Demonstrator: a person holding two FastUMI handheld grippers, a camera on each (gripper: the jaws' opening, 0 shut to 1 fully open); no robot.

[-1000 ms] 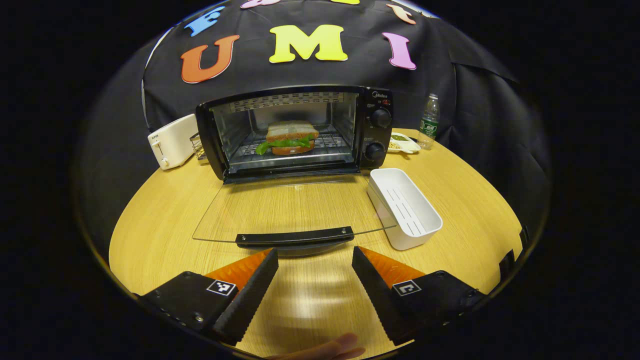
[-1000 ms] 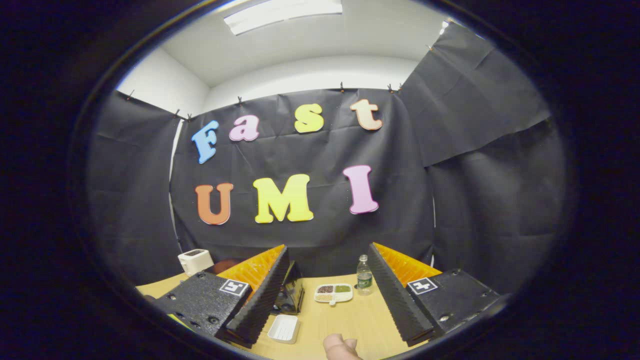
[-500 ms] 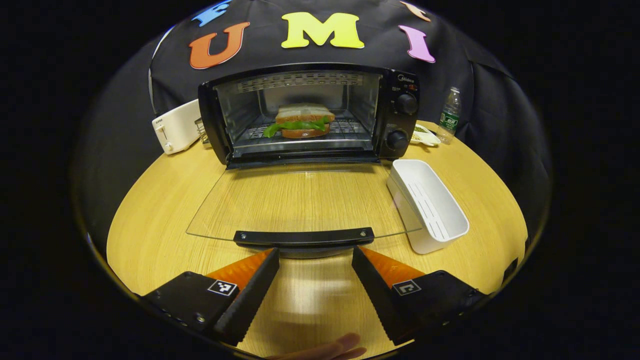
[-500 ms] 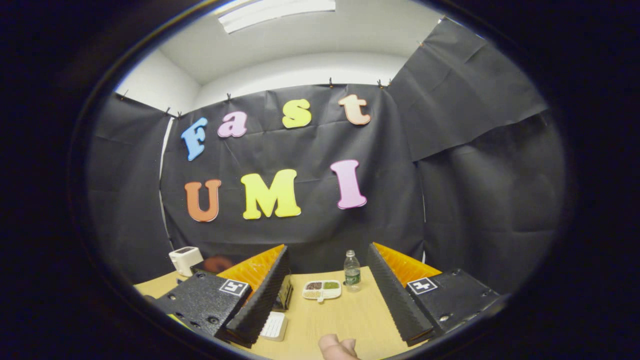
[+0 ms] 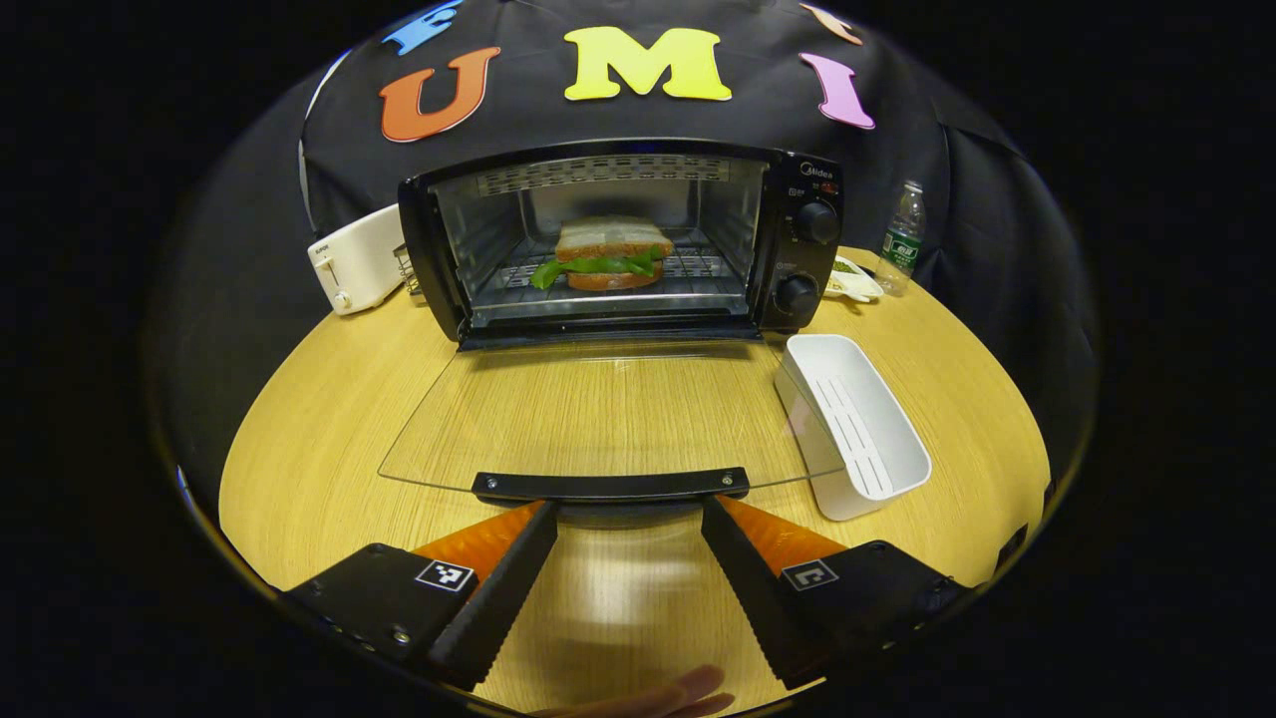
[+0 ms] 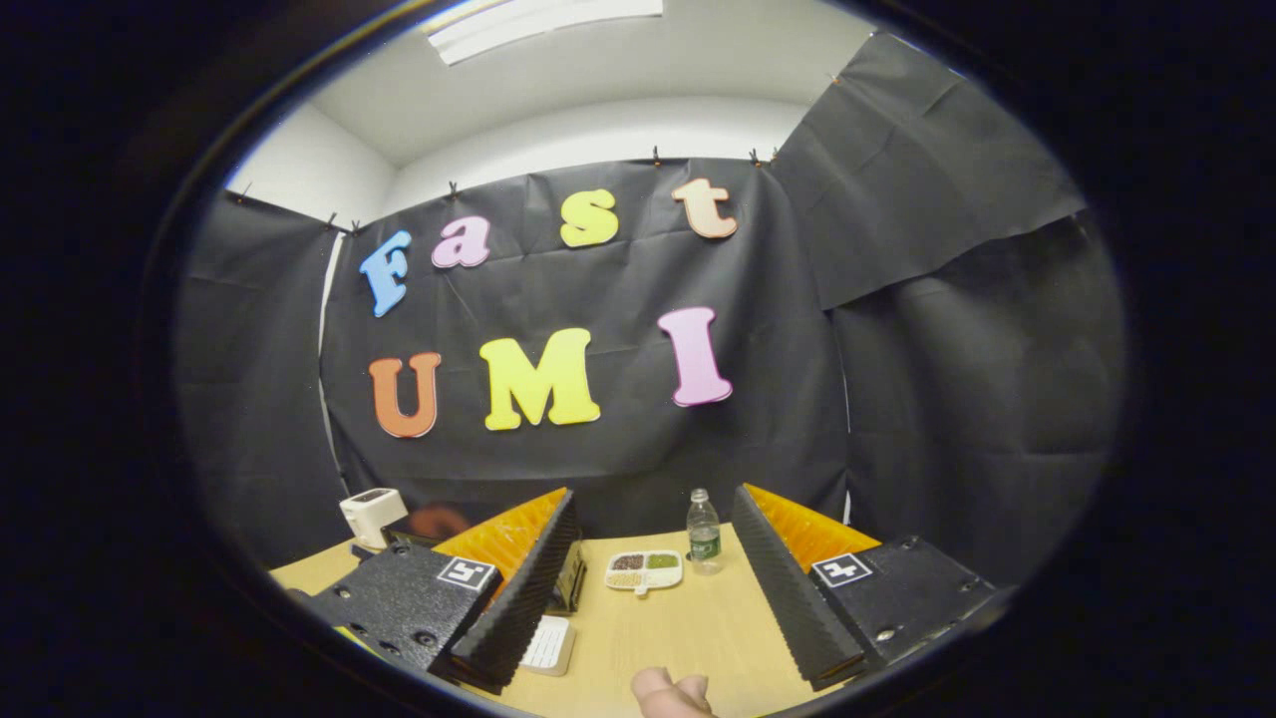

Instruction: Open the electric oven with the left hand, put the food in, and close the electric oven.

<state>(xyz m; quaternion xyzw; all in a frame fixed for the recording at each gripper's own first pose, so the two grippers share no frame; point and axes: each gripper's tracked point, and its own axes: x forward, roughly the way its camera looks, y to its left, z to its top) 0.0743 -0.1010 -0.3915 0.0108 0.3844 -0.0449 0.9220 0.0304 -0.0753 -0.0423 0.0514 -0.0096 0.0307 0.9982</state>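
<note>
Left claw spread near door handle, perhaps touching, sandwich inside oven

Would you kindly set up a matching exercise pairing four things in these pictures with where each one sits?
Things:
1. layered sandwich with green lettuce
2. white rectangular plastic tray
3. clear plastic water bottle
4. white boxy toaster

Places:
A. on the table right of the open glass oven door
B. left of the black electric oven
C. on the oven rack
D. far right, by the booth wall

Pairs: 1-C, 2-A, 3-D, 4-B
</note>
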